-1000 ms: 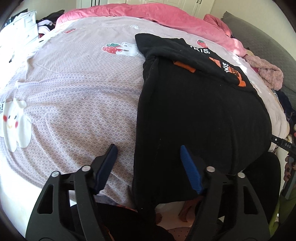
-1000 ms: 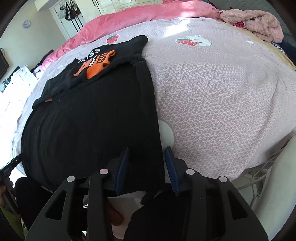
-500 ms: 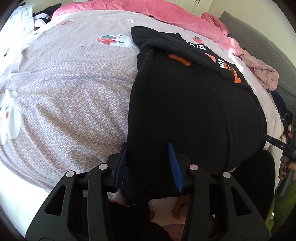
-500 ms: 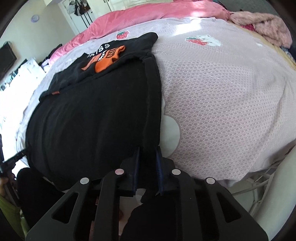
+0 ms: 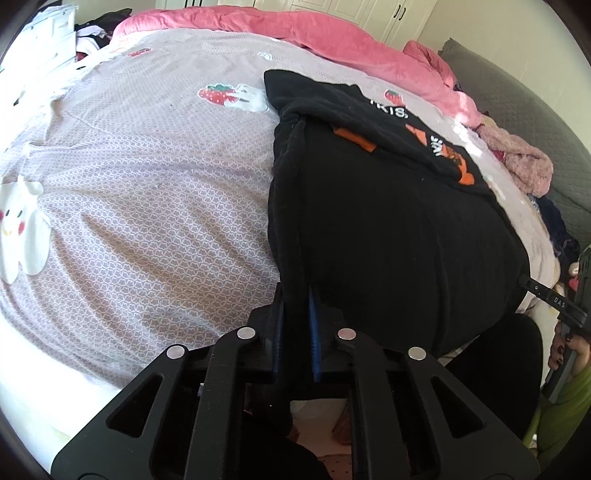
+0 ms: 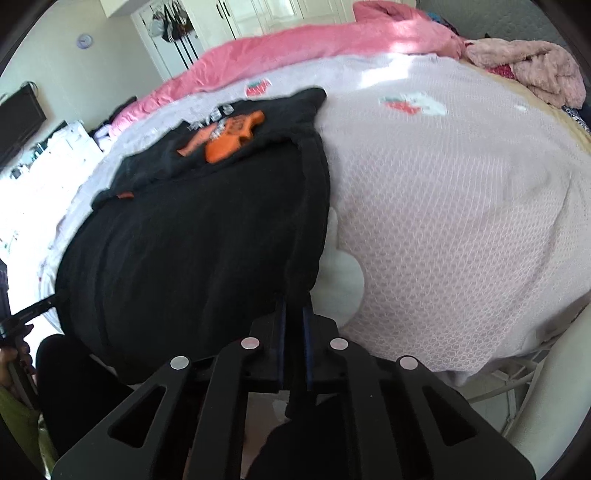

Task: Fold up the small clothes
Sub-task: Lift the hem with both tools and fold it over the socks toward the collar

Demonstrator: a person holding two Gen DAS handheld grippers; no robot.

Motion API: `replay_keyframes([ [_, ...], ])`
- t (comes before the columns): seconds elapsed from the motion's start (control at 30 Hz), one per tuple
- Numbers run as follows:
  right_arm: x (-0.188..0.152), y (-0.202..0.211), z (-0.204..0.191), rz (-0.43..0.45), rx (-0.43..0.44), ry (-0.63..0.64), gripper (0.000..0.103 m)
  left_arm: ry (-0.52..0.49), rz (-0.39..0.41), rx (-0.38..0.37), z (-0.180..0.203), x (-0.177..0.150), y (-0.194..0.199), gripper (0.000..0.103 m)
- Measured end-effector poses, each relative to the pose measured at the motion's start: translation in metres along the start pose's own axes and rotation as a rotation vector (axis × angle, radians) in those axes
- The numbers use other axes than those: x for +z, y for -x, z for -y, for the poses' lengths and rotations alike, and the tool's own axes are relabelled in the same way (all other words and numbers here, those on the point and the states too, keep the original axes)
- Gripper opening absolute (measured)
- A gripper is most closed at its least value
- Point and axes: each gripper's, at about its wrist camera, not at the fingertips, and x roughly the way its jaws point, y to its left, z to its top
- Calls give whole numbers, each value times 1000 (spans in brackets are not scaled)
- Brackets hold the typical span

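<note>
black garment [image 5: 388, 229] lies flat on lilac bedspread [image 5: 147, 192], near edge hanging off the bed. left gripper [image 5: 295, 325] pinches its left hem corner; right gripper [image 6: 293, 332] pinches the right corner.

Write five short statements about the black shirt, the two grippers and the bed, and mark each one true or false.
1. The left gripper is shut on the near edge of the black shirt. True.
2. The right gripper is open and clear of the shirt. False: it is shut on the shirt's near edge too.
3. The shirt has an orange print at its far end. True.
4. The shirt lies on a bare wooden table. False: it lies on a bed cover with strawberry pictures.
5. A pink blanket lies along the far side of the bed. True.
</note>
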Motion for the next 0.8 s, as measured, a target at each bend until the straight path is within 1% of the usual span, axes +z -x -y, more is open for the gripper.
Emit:
replay_keyframes([
  [0.13, 7, 16, 0, 58, 42, -15, 7, 4, 19, -16, 2, 5, 9, 4],
  [0.27, 18, 33, -6, 149, 69, -1, 6, 8, 40, -33, 5, 10, 16, 3],
  [0.4, 34, 47, -11, 221, 73, 20, 6, 38, 88, -106, 10, 25, 28, 3],
  [0.47, 42, 49, -10, 239, 78, 18, 6, 25, 110, -104, 14, 33, 32, 3],
  [0.53, 51, 48, -10, 245, 83, 16, 6, 37, 114, -129, 15, 44, 31, 3],
  [0.63, 60, 47, -9, 253, 88, 14, 6, 28, 120, -110, 18, 57, 23, 3],
  [0.8, 76, 45, -6, 266, 67, 16, 6, 36, 125, -111, 22, 73, 12, 3],
])
